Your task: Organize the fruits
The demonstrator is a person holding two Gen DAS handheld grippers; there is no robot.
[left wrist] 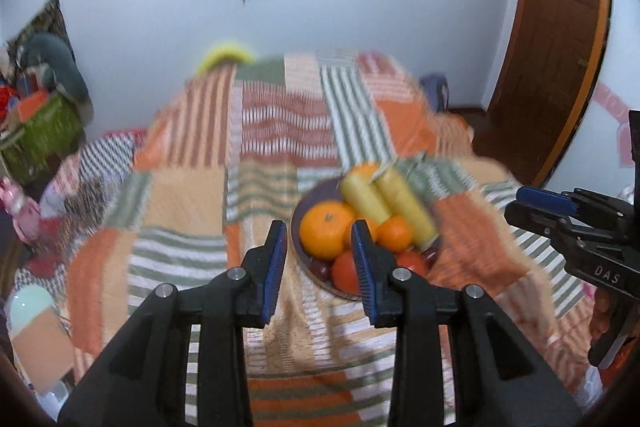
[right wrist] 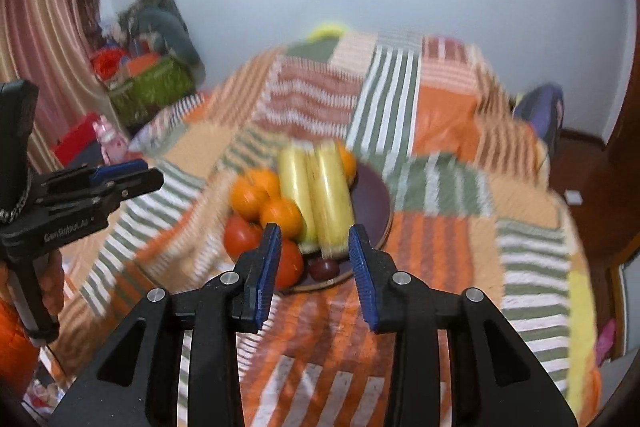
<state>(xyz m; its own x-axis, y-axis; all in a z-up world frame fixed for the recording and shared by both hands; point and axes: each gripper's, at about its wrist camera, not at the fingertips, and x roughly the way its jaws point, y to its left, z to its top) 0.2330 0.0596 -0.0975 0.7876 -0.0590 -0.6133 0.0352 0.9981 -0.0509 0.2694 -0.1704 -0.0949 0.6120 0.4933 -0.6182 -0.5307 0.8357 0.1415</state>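
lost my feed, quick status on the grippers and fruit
Left gripper open, empty. Right gripper open, empty. Fruit piled on the plate on the bed: oranges, tomatoes, two yellow pieces. Nothing in the way.

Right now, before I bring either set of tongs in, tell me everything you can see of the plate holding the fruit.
The plate is round, shallow and dark purple, with a paler rim at its near edge that looks like wood. It lies flat on the striped patchwork blanket. It is crowded: two yellow corn cobs lie side by side across the middle, oranges and red tomatoes fill one side, and a small dark fruit sits at the near rim. The far right part is bare. Neither tongs touch it. The picture is blurred.
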